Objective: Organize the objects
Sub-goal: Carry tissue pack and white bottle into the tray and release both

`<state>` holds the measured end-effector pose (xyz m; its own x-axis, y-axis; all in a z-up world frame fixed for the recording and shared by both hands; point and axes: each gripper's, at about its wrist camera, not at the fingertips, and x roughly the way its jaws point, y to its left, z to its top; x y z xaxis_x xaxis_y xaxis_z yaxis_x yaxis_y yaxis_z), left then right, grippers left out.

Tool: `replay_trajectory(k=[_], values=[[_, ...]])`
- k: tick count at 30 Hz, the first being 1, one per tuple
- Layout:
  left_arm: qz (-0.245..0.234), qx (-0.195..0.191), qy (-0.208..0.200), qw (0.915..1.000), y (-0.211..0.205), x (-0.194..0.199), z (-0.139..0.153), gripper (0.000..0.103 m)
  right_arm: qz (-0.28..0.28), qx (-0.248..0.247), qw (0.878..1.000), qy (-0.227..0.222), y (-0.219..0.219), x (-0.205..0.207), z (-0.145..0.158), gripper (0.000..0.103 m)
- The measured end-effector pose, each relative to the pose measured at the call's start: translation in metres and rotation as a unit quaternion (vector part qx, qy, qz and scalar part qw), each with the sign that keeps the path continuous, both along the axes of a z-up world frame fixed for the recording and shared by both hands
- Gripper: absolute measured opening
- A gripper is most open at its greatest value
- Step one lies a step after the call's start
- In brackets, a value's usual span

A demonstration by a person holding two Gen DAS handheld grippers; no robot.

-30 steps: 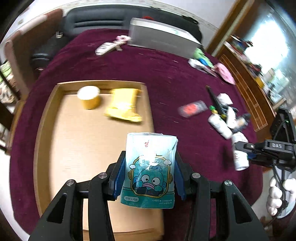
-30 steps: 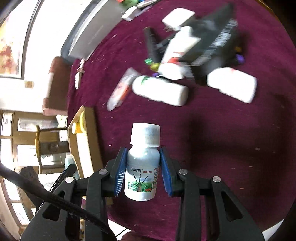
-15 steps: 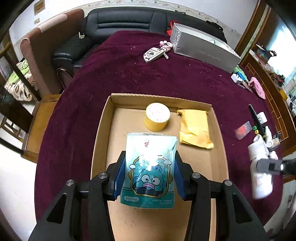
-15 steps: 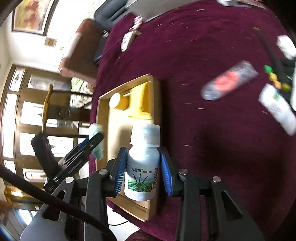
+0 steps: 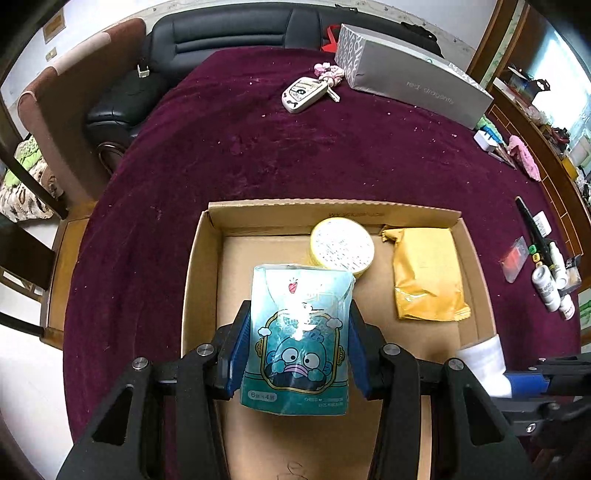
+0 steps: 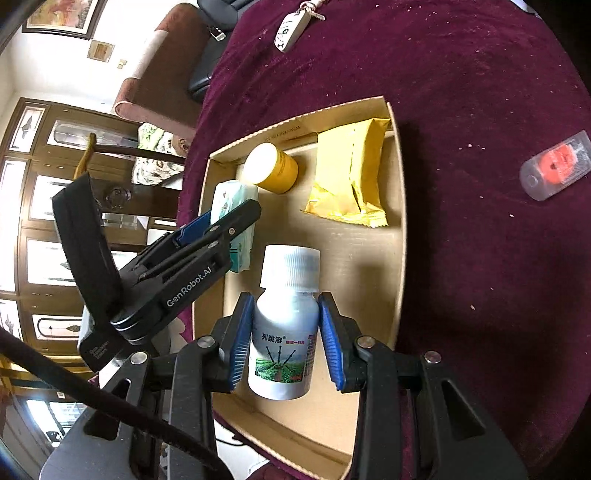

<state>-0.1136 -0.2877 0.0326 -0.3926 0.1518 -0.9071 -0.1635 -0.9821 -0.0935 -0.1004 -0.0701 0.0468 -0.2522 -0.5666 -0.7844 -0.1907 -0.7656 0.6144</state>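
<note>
A blue-green packet (image 5: 299, 339) with a cartoon fish face stands upright, pinched on both sides, over the 9 o'clock half of the brown cardboard box (image 5: 199, 266); a small white bottle (image 6: 284, 332) with a white ribbed cap and a green picture label is held upright too, over the box's 6 o'clock part; a yellow round tub (image 5: 341, 245) and a flat yellow packet (image 5: 424, 277) lie in the box near 12 o'clock, side by side.

black leather sofa (image 5: 236, 33), brown armchair (image 5: 70, 107), white wall (image 6: 122, 33)
</note>
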Motion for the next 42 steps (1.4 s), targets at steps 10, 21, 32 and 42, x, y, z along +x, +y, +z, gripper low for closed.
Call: replay_trajectory(k=[10, 21, 32, 42], values=[[0.004, 0.004, -0.009, 0.9999, -0.009, -0.010, -0.012, 0.042, 0.004, 0.014, 1.000, -0.008, -0.018, -0.019, -0.016, 0.034], [0.004, -0.002, -0.005, 1.0000, -0.009, -0.012, -0.012, 0.045, 0.002, 0.011, 1.000, -0.019, -0.017, -0.020, -0.021, 0.034], [0.015, 0.020, -0.007, 0.9997, -0.015, -0.012, 0.003, 0.053, -0.004, 0.006, 1.000, -0.019, -0.017, -0.020, -0.022, 0.034], [0.044, -0.013, 0.034, 0.9984, -0.024, 0.005, 0.043, 0.053, 0.003, 0.004, 1.000, -0.022, -0.024, -0.027, -0.023, 0.034]])
